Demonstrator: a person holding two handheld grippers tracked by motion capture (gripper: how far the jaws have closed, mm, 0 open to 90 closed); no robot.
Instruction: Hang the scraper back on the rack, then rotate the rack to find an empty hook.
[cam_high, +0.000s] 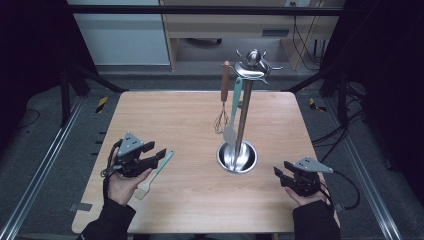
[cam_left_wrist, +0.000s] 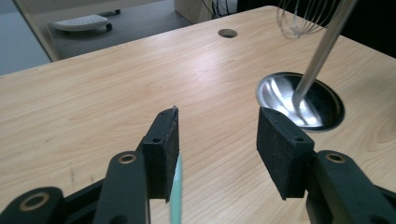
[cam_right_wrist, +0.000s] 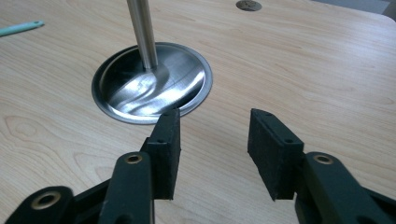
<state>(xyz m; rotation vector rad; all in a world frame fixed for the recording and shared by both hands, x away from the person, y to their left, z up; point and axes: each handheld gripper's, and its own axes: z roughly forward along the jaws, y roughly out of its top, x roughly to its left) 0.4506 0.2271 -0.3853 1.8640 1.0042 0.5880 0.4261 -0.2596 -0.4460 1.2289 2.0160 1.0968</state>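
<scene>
High view shows a wooden table (cam_high: 150, 107) carrying a steel utensil stand (cam_high: 237, 156) at center-right, with a whisk (cam_high: 223, 107) and a teal spatula (cam_high: 232, 112) hanging from its top hooks. At the near left, the left gripper (cam_high: 156, 154) holds its jaws wide apart, empty, directly over the handle of a teal brush (cam_high: 155, 175) lying flat on the table. At the near right, the right gripper (cam_high: 281, 174) likewise stands wide open and empty, pointing left toward the stand's round base (cam_right_wrist: 152, 84).
</scene>
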